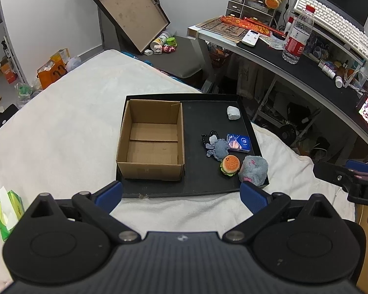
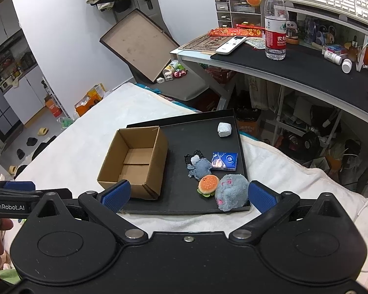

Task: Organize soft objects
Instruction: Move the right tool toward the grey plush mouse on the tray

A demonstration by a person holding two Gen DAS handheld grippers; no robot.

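both grippers, left gripper (image 1: 181, 193) and right gripper (image 2: 187, 194), are held with fingers spread wide, nothing between them. "genrobot.ai" is read on the left one. beyond, a hamburger plush (image 2: 208, 185) and grey plush (image 2: 230, 192) are seen on the black tray (image 2: 184, 205), beside the empty cardboard box (image 2: 135, 161).

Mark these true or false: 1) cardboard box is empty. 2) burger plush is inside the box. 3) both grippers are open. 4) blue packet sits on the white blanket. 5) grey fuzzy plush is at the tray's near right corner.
1) True. The cardboard box holds nothing.
2) False. The burger plush lies on the black tray, outside the box.
3) True. The left gripper and right gripper are both spread wide, holding nothing.
4) False. The blue packet lies on the tray, beside the small grey plush.
5) True. The grey fuzzy plush sits in that corner.
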